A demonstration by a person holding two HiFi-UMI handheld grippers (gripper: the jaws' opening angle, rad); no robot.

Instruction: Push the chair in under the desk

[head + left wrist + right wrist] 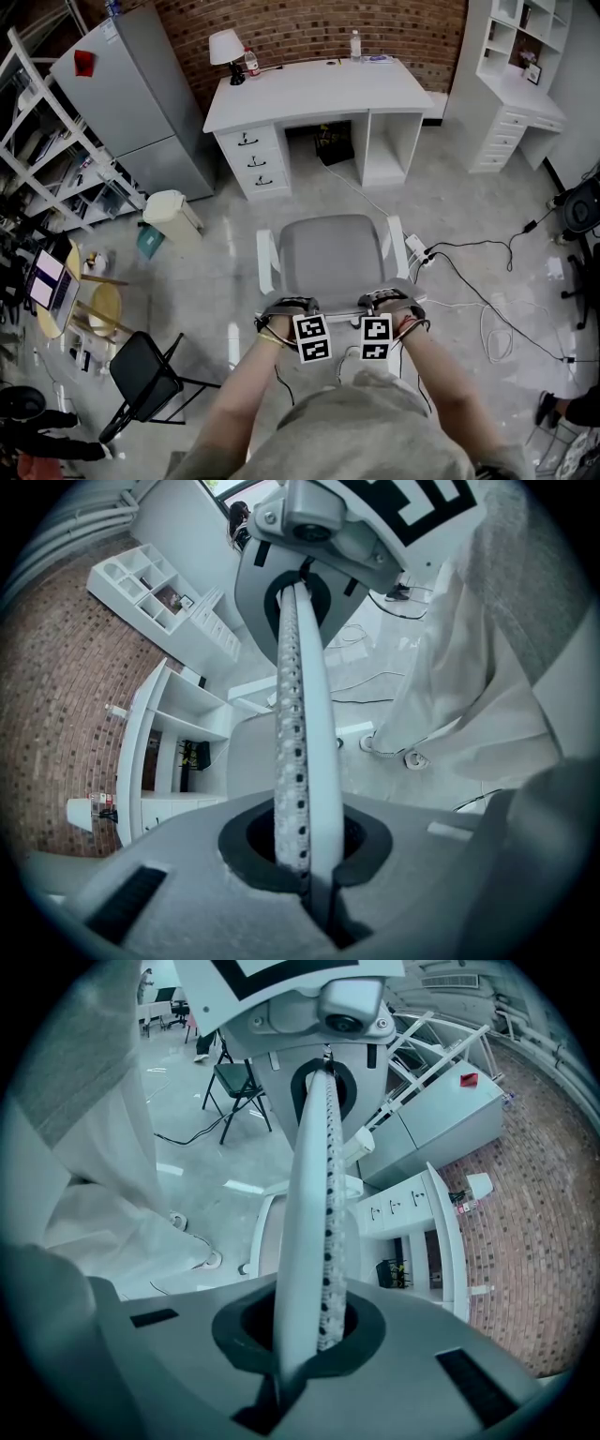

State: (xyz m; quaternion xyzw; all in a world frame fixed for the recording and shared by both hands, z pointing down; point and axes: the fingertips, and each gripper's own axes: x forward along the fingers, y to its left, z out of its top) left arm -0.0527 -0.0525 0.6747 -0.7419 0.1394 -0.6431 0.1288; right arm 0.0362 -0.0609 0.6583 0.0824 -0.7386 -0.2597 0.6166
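Note:
A chair with a grey seat [330, 251] and white armrests stands on the floor a short way in front of the white desk [319, 94], facing the desk's open knee space. Both hands rest at the top of the chair's backrest. My left gripper [289, 311] is at its left end and my right gripper [386, 305] at its right end, both pointing steeply down. In the left gripper view the jaws [296, 602] are pressed together with nothing between them, with the seat [248, 757] and desk [141, 752] beyond. The right gripper [323, 1082] is shut too.
A lamp [226, 49] and a bottle stand on the desk. A grey fridge [141, 94] and a white bin [172, 214] are to the left. A black folding chair [145, 370] stands near left. Cables [487, 300] and a power strip [415, 248] lie right of the chair.

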